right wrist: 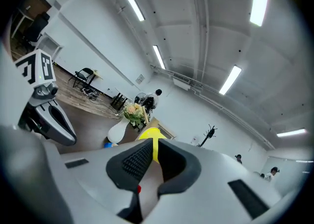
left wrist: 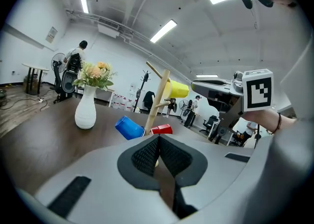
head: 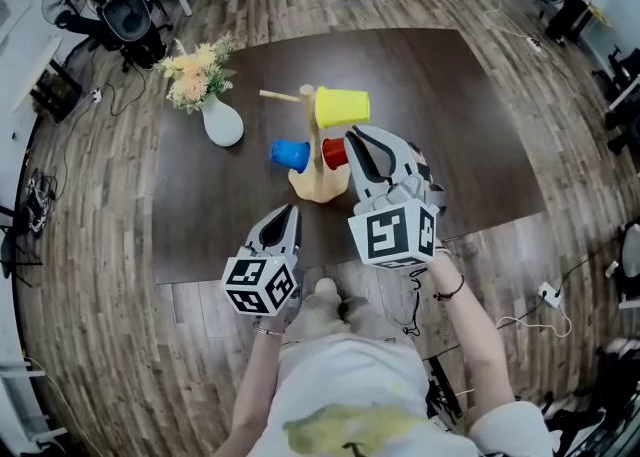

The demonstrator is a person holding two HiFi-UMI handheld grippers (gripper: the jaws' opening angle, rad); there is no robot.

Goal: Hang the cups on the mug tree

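A wooden mug tree stands mid-table. A yellow cup hangs on its upper right peg, and lower down a blue cup and a red cup sit on pegs to either side. My right gripper is raised just right of the tree, near the red cup, jaws shut with nothing in them. In the right gripper view the yellow cup shows beyond the shut gripper. My left gripper hovers shut and empty near the table's front edge, pointing at the tree.
A white vase of flowers stands on the dark table left of the tree. Wood floor surrounds the table. Office chairs, cables and equipment lie at the room's edges, and people stand far off.
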